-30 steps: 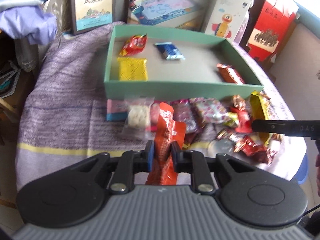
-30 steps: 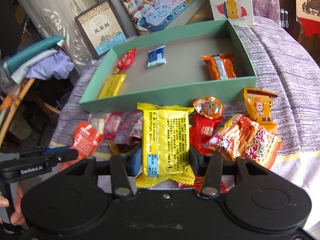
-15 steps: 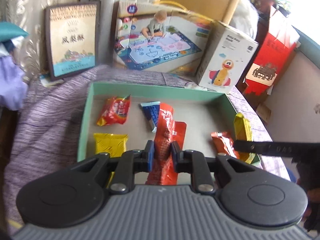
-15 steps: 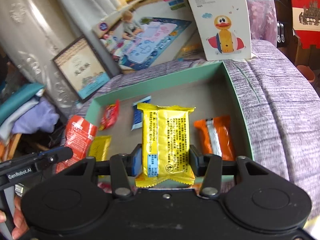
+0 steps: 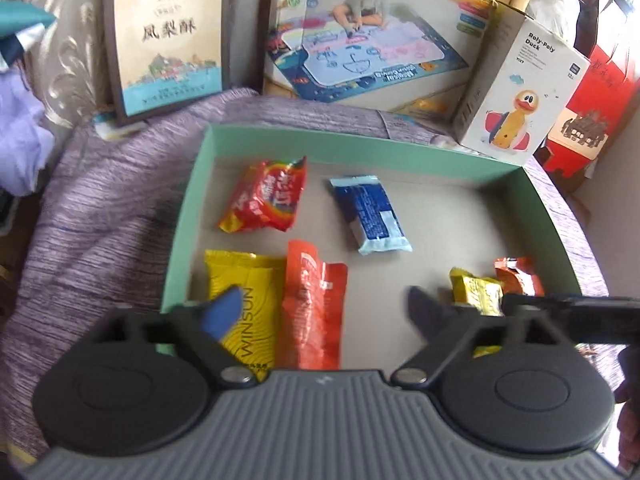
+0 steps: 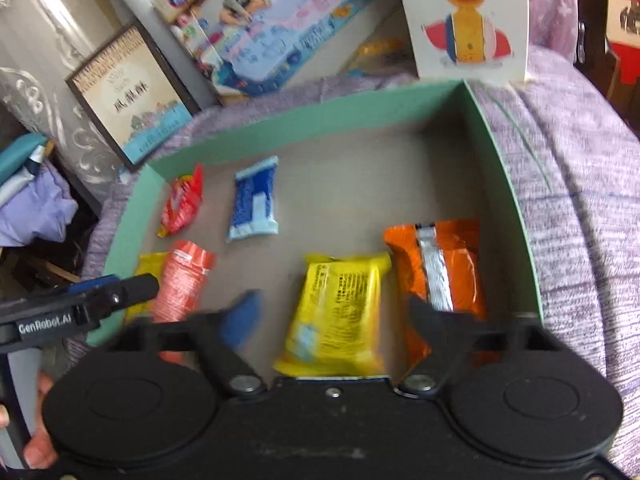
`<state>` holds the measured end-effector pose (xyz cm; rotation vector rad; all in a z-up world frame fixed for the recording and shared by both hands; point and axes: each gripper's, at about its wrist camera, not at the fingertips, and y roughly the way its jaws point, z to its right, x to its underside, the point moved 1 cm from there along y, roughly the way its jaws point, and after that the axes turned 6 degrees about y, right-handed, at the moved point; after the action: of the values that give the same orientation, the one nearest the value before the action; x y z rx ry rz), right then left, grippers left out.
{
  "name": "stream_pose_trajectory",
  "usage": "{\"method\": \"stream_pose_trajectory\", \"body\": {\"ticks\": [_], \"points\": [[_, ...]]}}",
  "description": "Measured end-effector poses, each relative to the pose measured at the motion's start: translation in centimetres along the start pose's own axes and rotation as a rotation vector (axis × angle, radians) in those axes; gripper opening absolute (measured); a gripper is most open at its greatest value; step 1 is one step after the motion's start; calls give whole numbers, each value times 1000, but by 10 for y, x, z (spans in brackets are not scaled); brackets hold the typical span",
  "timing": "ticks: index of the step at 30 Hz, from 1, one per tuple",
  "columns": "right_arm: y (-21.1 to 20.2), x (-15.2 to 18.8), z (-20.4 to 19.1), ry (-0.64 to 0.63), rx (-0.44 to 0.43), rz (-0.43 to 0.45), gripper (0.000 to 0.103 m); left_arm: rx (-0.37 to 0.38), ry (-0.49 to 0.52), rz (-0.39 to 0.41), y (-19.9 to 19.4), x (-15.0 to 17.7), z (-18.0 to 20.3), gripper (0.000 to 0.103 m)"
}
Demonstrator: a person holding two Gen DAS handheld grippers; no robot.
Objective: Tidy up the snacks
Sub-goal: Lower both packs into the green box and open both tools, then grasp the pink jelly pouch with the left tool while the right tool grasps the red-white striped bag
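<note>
1. Left wrist view, upper left of frame: framed picture (image 5: 168, 36) leaning upright behind the purple cloth (image 5: 100, 216).
2. Centre: green tray (image 5: 188, 208) on the cloth. Left side of tray: red snack pack (image 5: 266, 198) upper, yellow WINSUN pack (image 5: 244, 308) below it.
3. Lower centre: left gripper (image 5: 320, 312) jaws spread wide, holding nothing. Orange-red packet (image 5: 314, 308) lies flat on the tray floor between the fingers, touching the WINSUN pack's right edge.
4. Right of centre: blue packet (image 5: 370, 214), apart from the others.
5. Upper right: duck toy box (image 5: 520, 92) standing behind the tray's far wall.
6. Right wrist view, lower left of frame: the left gripper's finger over the tray's left corner.
7. Lower centre: right gripper (image 6: 336, 316) wide open, gripping nothing. Yellow packet (image 6: 340, 312) flat on the tray floor between the fingers.
8. Right of it: orange foil pack (image 6: 444, 276), just beside the yellow packet, near the tray's right wall.
</note>
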<state>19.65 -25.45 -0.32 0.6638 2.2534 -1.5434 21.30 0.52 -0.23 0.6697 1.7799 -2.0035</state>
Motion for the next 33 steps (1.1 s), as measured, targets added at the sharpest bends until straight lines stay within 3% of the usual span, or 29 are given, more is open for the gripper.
{"method": "stream_pose_trajectory", "body": {"ticks": [5,16,25,33], "points": [[-27,4,-8,-40,12,50,103,-10,33,12,-18,7,7,103],[-80,36,12,-2,18,91,103,35,62,9,-59,49,25,103],[-108,70,56,91,49,114,103,50,104,-57,-57,84,51,103],[-113,95,88,165,22,93,103,69,107,-91,-43,88,67,103]]}}
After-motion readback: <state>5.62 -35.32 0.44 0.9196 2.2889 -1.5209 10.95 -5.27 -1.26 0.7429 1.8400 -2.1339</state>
